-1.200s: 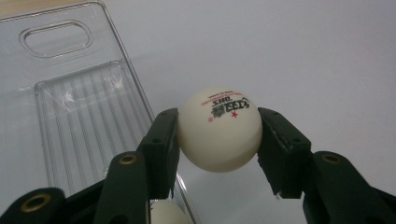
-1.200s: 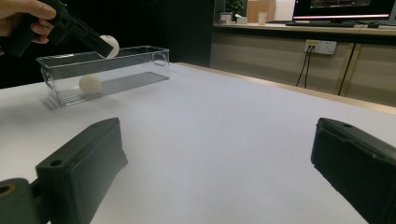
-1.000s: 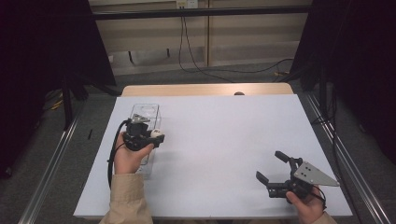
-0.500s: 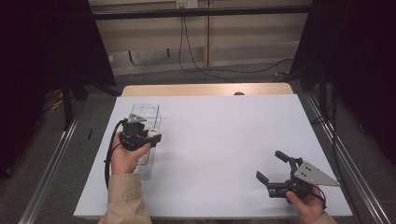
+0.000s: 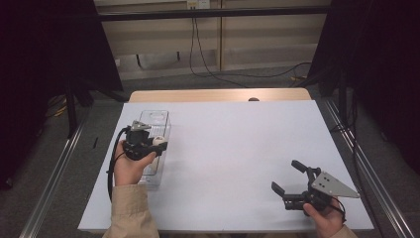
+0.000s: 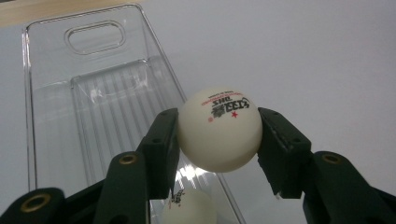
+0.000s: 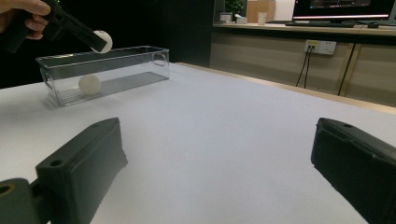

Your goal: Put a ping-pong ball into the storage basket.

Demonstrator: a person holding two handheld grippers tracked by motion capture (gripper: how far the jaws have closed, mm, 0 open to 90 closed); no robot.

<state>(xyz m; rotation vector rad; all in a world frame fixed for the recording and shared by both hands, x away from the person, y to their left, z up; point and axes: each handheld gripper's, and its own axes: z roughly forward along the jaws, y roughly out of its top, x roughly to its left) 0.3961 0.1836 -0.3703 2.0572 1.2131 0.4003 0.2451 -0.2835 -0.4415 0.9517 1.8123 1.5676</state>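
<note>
while the left hand-held gripper (image 6: 218, 135) pinches a white ping-pong ball (image 6: 219, 129) between its jaws over the right wall of the clear plastic bin (image 6: 60, 112), a second ball (image 7: 89, 84) lies inside. the right hand-held gripper (image 5: 288, 177) hangs wide open and empty, well apart, above the white tabletop (image 5: 233, 144).

a lab or office test bay: white table (image 5: 237, 148), dark curtains (image 5: 49, 74), wall sockets (image 7: 320, 46), loose cables (image 5: 208, 64), a monitor (image 7: 343, 7).
</note>
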